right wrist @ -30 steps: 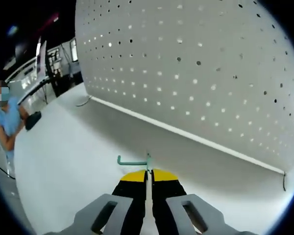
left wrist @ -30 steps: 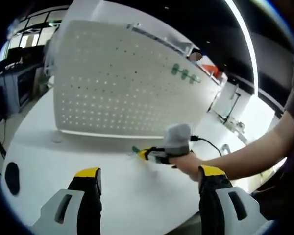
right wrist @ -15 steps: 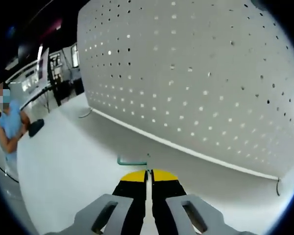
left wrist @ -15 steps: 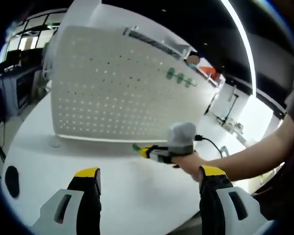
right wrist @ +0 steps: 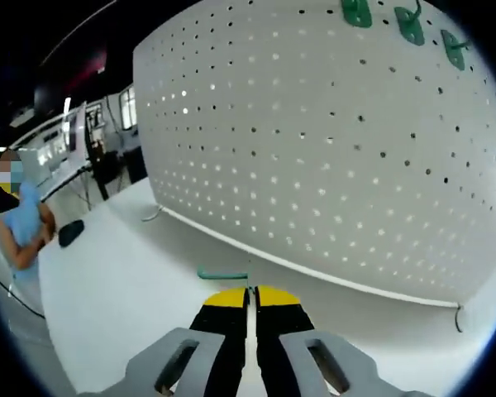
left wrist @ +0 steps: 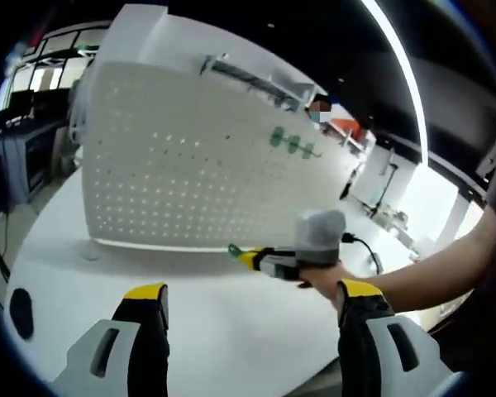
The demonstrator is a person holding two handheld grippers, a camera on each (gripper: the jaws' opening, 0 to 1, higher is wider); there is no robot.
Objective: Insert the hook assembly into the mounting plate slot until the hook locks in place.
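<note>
My right gripper (right wrist: 252, 291) is clamped on the green hook (right wrist: 223, 274), held above the white tabletop (right wrist: 124, 273) before the upright pegboard (right wrist: 314, 149). My left gripper (left wrist: 252, 291) hangs wide, holding nothing. Three green hooks (right wrist: 409, 23) sit mounted near the pegboard's top.

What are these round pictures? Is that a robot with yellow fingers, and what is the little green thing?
No robot here. A person holds a hand-held gripper in each hand, and each carries a camera looking along its two jaws. In the left gripper view, the left hand-held gripper has its jaws wide apart and holds nothing. Farther off you see the person's hand carrying the other tool. In the right gripper view, the right hand-held gripper is pinched shut on a small green hook. Both face a white pegboard full of holes, standing on a white table. Three green hooks already hang near its top.
</note>
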